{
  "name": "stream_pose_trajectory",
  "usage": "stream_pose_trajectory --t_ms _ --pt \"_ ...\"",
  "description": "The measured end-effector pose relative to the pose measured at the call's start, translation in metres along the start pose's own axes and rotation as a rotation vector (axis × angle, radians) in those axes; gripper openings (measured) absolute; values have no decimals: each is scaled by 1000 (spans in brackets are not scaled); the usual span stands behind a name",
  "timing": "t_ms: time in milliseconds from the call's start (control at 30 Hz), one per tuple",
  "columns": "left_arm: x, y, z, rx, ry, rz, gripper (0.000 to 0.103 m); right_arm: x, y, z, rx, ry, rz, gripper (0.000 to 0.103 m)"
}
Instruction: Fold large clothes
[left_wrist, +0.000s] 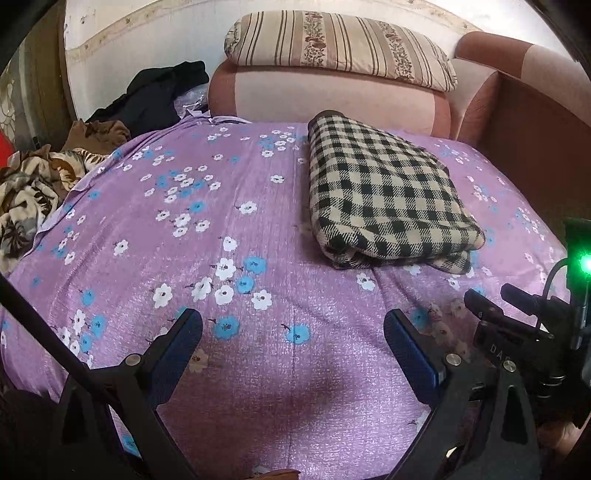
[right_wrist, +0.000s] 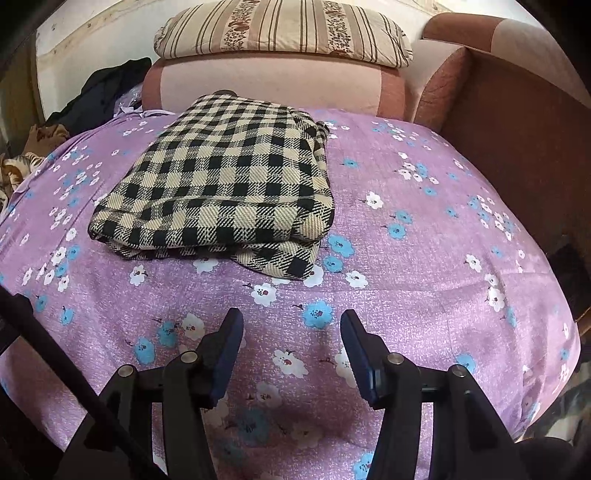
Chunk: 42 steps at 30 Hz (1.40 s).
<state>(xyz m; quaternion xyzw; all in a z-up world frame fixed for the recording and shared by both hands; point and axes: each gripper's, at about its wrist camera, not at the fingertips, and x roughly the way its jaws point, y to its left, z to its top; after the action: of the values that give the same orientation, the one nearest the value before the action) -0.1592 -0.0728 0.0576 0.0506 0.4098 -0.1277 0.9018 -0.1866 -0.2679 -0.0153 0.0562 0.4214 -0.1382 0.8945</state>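
Checked cloth lies folded on purple floral sheet, near the sofa back. Left gripper spread wide, empty, above sheet. Right gripper also parted, narrower, holding nothing, short of cloth.

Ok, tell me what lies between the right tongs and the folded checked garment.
Only bare floral purple bedsheet. In the right wrist view, nothing sits between the open right tongs and the folded checked garment.
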Motion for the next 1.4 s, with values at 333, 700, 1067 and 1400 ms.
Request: stream_pose_trajectory --t_ms 333,700,1067,1400 --pt "2 -5 -2 2 4 -12 98 3 -1 1 -1 9 -19 61" --pt "4 -9 -4 11 21 -29 98 0 7 -1 -38 -5 -53 64" --pt "7 -9 -6 11 34 -33 98 2 8 -3 -46 5 -73 64" --pt "9 -10 -8 11 45 -37 98 5 7 -3 -46 19 -89 65"
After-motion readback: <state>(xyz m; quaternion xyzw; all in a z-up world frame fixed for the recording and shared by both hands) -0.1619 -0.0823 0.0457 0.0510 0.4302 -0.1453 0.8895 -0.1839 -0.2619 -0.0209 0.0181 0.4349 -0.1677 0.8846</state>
